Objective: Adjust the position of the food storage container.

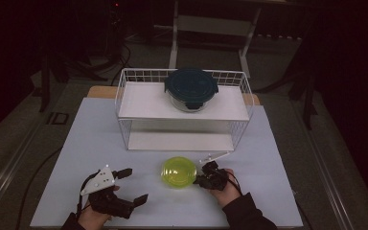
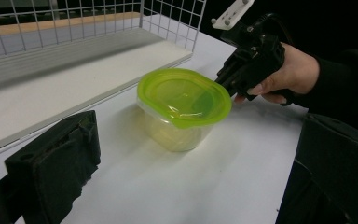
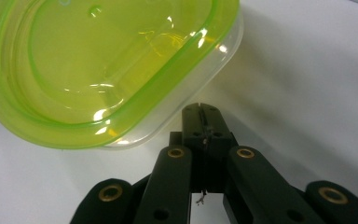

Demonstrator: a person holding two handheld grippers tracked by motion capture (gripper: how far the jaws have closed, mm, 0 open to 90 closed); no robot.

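A clear plastic container with a lime-green lid point(image 1: 178, 171) stands on the white table point(image 1: 96, 139), in front of the wire rack. My right gripper point(image 1: 198, 181) is shut with nothing between its jaws. Its tips point(image 3: 200, 112) sit just beside the container's rim point(image 3: 135, 112) on its right side; whether they touch it I cannot tell. My left gripper point(image 1: 135, 185) rests near the front left with its jaws wide open and empty, a short way left of the container. From the left gripper view the container point(image 2: 182, 100) stands ahead, with the right gripper point(image 2: 249, 60) and a hand behind it.
A white wire rack point(image 1: 124, 96) with two shelves stands at the back of the table. A round glass container with a dark blue lid point(image 1: 190, 88) sits on its upper shelf. The table's front edge point(image 1: 172, 225) is close to both hands.
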